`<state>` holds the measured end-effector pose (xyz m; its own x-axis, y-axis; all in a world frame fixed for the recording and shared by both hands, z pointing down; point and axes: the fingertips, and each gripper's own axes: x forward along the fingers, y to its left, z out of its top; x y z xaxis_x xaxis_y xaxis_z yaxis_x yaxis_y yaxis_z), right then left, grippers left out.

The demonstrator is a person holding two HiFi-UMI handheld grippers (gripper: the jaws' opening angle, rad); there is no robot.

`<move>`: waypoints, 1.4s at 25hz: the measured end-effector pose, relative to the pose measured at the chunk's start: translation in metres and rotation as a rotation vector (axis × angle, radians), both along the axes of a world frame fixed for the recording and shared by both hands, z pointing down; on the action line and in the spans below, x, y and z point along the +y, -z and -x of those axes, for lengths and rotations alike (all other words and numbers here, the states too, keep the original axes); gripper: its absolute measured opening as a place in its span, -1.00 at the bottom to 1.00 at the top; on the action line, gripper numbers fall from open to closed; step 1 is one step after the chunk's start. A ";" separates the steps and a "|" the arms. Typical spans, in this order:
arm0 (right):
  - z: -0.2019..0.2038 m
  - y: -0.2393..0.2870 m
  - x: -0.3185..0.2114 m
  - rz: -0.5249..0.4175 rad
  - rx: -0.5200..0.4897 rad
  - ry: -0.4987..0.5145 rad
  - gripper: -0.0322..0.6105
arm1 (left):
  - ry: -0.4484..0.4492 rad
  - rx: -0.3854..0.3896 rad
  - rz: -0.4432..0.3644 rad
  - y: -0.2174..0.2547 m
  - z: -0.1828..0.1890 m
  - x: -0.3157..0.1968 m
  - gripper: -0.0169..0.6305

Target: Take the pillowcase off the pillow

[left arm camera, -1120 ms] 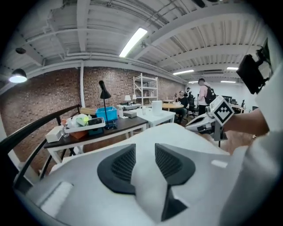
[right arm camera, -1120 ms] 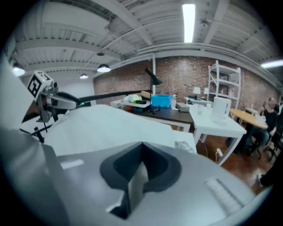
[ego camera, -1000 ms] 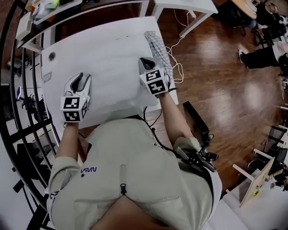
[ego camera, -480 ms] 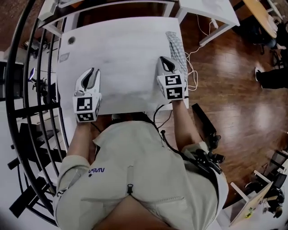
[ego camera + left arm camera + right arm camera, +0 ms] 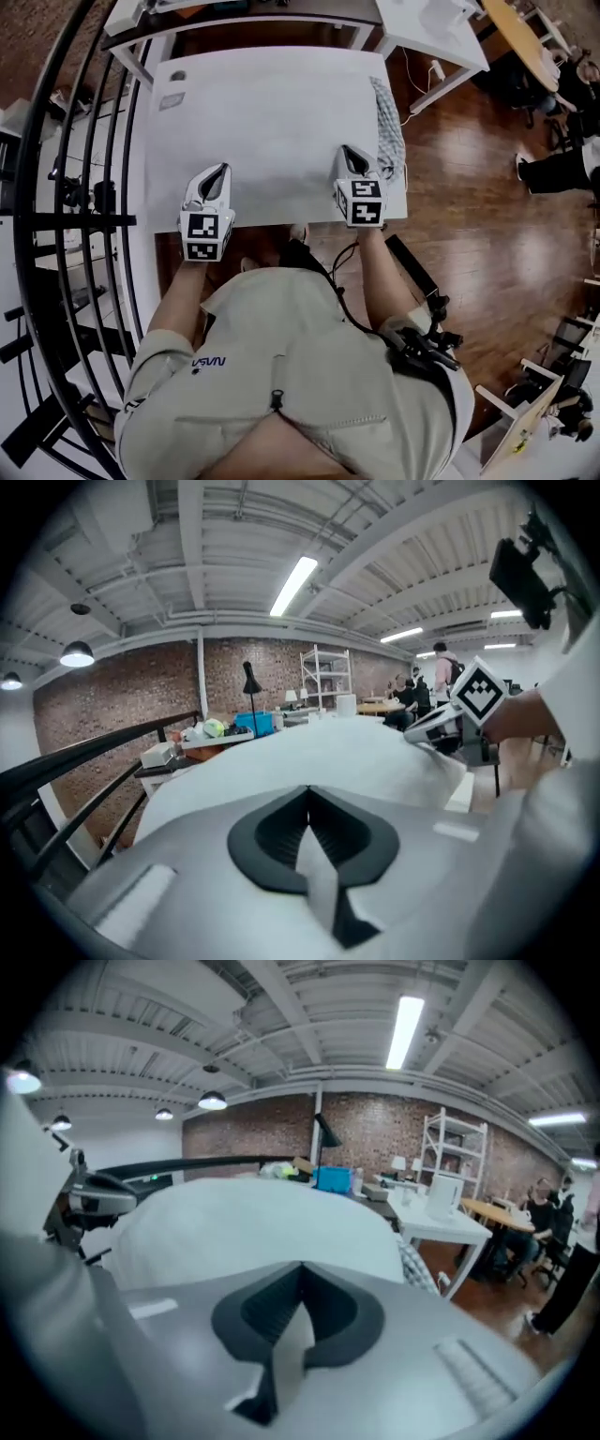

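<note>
White on white, the pillowcase [image 5: 281, 141] lying on the tabletop [image 5: 167, 86] barely shows (its edges escape me); my left tongs [image 5: 219, 170], just closing, and right tongs [image 5: 348, 151] each pinch its near hem; a checked cloth [image 5: 387, 131] drapes the right edge; wooden floor [image 5: 469, 187], brick wall [image 5: 394, 1129].

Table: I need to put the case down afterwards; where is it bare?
Bare: the far-left corner around the hole and sticker. The white pillow seems to fill the middle, its outline faint. The checked cloth crowds the right edge.
</note>
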<state>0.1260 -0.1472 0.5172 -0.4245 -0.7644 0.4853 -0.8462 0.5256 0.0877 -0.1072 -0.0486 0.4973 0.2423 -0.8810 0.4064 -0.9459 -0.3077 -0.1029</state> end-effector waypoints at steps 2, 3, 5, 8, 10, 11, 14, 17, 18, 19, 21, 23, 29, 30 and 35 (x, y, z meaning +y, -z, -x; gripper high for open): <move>-0.005 0.034 0.023 -0.059 -0.089 -0.051 -0.89 | 0.018 0.033 -0.084 0.028 0.007 0.024 -0.93; -0.007 0.048 0.037 -0.088 -0.123 -0.072 -0.89 | 0.037 0.052 -0.120 0.041 0.011 0.036 -0.93; -0.010 0.067 0.068 -0.133 -0.167 -0.103 -0.89 | 0.086 0.103 -0.187 0.063 0.018 0.057 -0.93; -0.011 0.081 0.107 -0.172 -0.203 -0.112 -0.89 | 0.142 0.165 -0.266 0.081 0.017 0.089 -0.93; -0.009 0.083 0.126 -0.195 -0.211 -0.100 -0.89 | 0.170 0.165 -0.305 0.088 0.011 0.108 -0.93; -0.007 0.083 0.134 -0.207 -0.214 -0.091 -0.89 | 0.183 0.159 -0.321 0.089 0.008 0.117 -0.93; -0.005 0.086 0.157 -0.232 -0.232 -0.059 -0.89 | 0.220 0.145 -0.320 0.084 -0.001 0.142 -0.93; -0.008 0.090 0.169 -0.248 -0.264 -0.012 -0.89 | 0.256 0.128 -0.294 0.074 -0.016 0.155 -0.93; -0.012 0.091 0.172 -0.251 -0.272 0.007 -0.89 | 0.267 0.126 -0.291 0.073 -0.024 0.158 -0.93; -0.015 0.093 0.174 -0.251 -0.280 0.025 -0.89 | 0.278 0.126 -0.291 0.074 -0.033 0.160 -0.93; -0.021 0.094 0.179 -0.250 -0.291 0.054 -0.89 | 0.293 0.129 -0.295 0.078 -0.047 0.162 -0.93; -0.024 0.097 0.182 -0.262 -0.297 0.070 -0.89 | 0.291 0.128 -0.307 0.081 -0.056 0.163 -0.93; -0.031 0.101 0.187 -0.292 -0.292 0.047 -0.89 | 0.278 0.168 -0.287 0.075 -0.063 0.167 -0.93; -0.029 0.101 0.189 -0.296 -0.287 0.048 -0.89 | 0.280 0.174 -0.285 0.074 -0.060 0.168 -0.93; -0.025 0.093 0.196 -0.293 -0.285 0.029 -0.90 | 0.279 0.182 -0.286 0.067 -0.051 0.170 -0.93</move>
<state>0.1506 0.0485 0.4247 -0.5341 -0.8384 0.1086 -0.8433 0.5375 0.0020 -0.0564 0.1215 0.4300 0.0245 -0.9937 0.1095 -0.9993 -0.0214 0.0296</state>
